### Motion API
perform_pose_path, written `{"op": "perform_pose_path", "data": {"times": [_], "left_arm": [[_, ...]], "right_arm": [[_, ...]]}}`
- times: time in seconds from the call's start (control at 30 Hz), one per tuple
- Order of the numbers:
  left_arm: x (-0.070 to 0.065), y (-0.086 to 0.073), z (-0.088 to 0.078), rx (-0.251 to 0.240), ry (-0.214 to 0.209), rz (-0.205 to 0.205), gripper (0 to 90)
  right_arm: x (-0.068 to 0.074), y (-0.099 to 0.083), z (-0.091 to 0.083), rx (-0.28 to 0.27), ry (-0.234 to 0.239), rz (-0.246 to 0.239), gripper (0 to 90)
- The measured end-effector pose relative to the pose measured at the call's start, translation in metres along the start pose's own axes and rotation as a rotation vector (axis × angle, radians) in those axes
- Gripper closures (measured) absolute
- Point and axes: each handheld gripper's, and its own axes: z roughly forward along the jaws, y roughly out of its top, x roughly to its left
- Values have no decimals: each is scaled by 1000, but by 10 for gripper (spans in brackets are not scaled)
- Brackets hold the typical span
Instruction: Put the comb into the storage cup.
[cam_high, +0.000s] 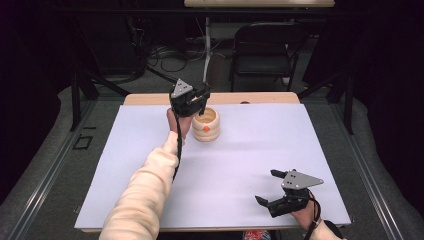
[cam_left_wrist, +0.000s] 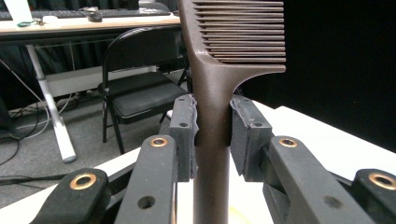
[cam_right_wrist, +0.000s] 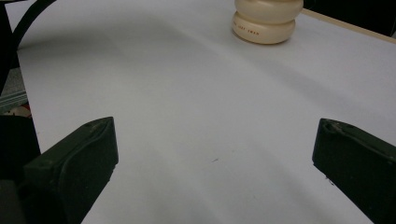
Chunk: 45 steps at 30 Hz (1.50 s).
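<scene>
Left gripper (cam_high: 196, 102) is clamped tight on a dark brown comb (cam_left_wrist: 219, 70), pads squeezing the handle from both sides, as the left gripper view makes plain. From that camera the comb's long axis runs straight up out of the jaws, handle low, the toothed end on top with the teeth sticking off to one side.

From the high view, that gripper hangs over the far part of the table (cam_high: 150, 200), just at the left rim of a cream ribbed cup (cam_high: 206, 125), looks like a little ridged ceramic holder. Can't make out the comb itself from up there, so I can't say if the handle's lower end is already over the opening or still beside it.

So the whole thing hinges on this: the cup sits just to the right of and below the gripper. My guess is a small nudge right and then straight down, keeping the comb upright, gets it in.

Right gripper (cam_high: 280, 192) is parked at the near right corner, jaws wide apart, nothing in them, well away from the cup. Left hand is clearly the one doing the job.
</scene>
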Motion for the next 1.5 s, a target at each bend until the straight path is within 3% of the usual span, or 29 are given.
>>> {"op": "perform_pose_path", "data": {"times": [1.5], "left_arm": [[3,-27,13,92,-2,5,721]], "right_arm": [[-1,0,0,-1,1,1,0]]}}
